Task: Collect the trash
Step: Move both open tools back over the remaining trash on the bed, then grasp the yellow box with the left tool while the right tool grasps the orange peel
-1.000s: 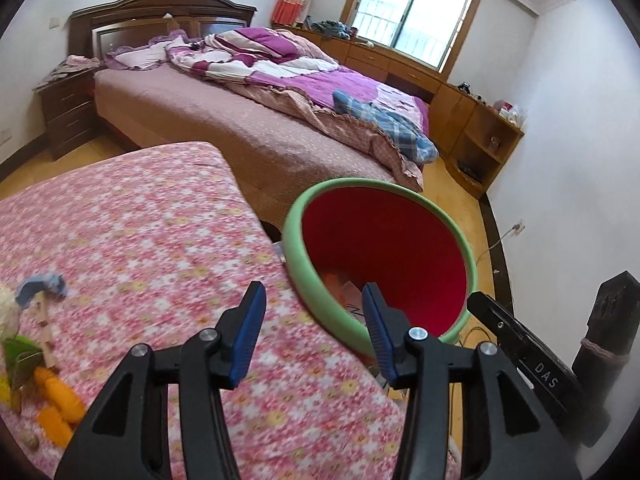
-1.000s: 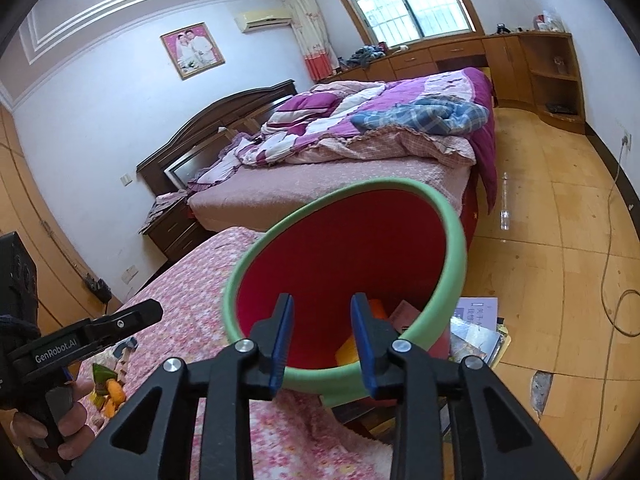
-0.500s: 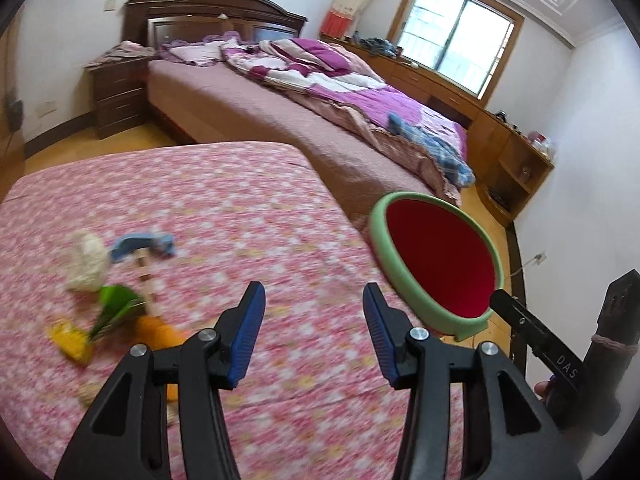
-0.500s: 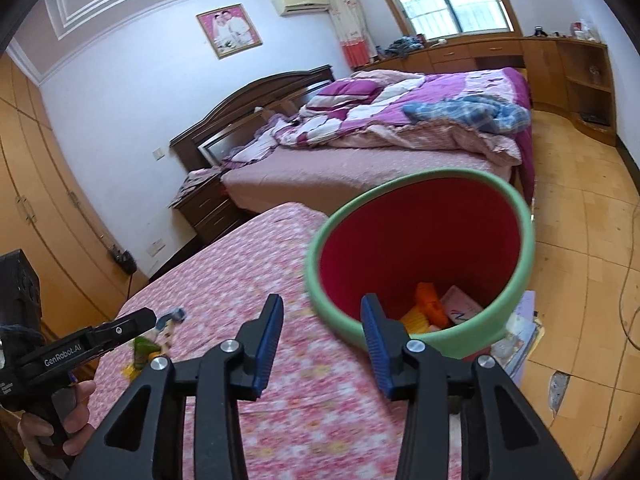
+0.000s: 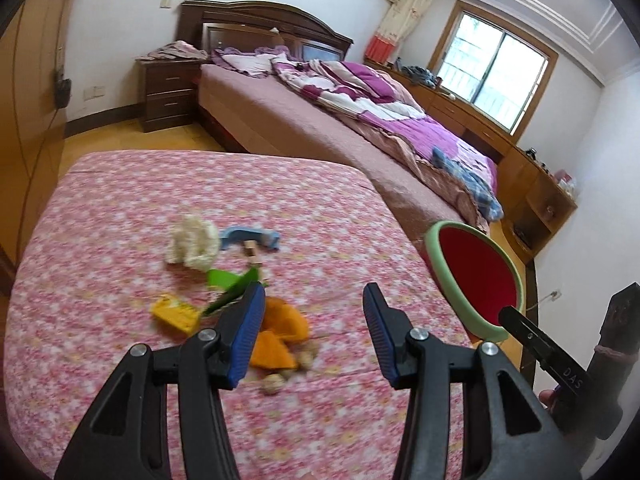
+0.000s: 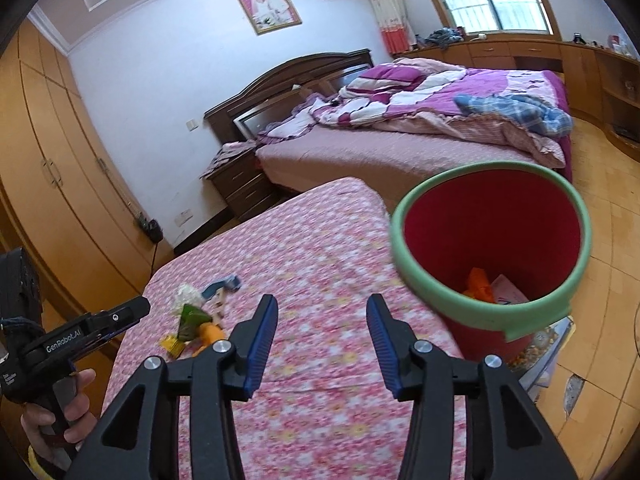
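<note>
Trash (image 5: 240, 292) lies in a loose heap on the floral-covered table (image 5: 120, 208), at about ten o'clock from our left gripper (image 5: 312, 336): a crumpled white wad (image 5: 194, 242), a blue scrap (image 5: 250, 237), a green wrapper (image 5: 230, 282), a yellow packet (image 5: 174, 314), orange pieces (image 5: 286, 322) and a few small nuts or shells, too blurred to name. Over the last second both our views have swung from the red bin (image 6: 492, 248) back toward this heap, so a drop looks finished and we judge another pick is starting; orange and pink bits already lie in the bin's bottom. Our right gripper (image 6: 322, 344) has just been opening, with nothing between its jaws, and hangs over bare cloth with the bin at two o'clock. Our left gripper also stands parted and empty, its left pad in line with the orange pieces. For room, the heap sits well in from every table edge, and bare cloth lies all round it. The bin stands just beside the table's right edge, its green rim (image 6: 440, 304) about level with the tabletop, so we should carry the next piece over that lip and keep it clear of the rim.
</note>
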`<state>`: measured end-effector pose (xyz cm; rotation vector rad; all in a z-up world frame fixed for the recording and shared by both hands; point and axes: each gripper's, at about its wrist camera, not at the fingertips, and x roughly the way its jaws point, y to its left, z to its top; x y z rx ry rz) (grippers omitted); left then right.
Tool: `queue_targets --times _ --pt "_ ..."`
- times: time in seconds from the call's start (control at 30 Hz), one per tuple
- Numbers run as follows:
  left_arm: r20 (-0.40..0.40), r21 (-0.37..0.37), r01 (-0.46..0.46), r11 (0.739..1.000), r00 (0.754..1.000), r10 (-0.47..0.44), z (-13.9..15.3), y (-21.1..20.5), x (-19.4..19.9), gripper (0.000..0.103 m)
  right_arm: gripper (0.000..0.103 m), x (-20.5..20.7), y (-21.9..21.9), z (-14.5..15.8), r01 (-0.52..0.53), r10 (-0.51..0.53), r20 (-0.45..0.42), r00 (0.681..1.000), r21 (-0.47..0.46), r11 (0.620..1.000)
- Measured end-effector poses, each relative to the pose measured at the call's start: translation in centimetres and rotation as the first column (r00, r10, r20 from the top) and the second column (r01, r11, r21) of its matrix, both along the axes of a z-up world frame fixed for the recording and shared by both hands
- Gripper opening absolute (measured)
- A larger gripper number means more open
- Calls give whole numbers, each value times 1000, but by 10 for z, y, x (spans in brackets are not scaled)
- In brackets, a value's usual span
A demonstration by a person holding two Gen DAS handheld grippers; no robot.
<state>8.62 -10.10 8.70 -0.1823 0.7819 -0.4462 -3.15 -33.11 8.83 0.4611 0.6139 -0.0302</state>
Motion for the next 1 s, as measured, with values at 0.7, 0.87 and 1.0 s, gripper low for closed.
queue_targets --times 0.7,0.87,1.0 --pt "-40 78 -139 987 989 142 -29 96 18 51 55 28 52 -3 -75 72 -65 995 -36 997" --pt "-58 82 -146 986 987 151 -43 103 25 51 55 35 55 -14 -73 71 -93 993 -23 997" --pt "-78 75 -134 988 987 140 -54 101 31 51 56 42 58 -23 -74 70 -119 990 -28 997"
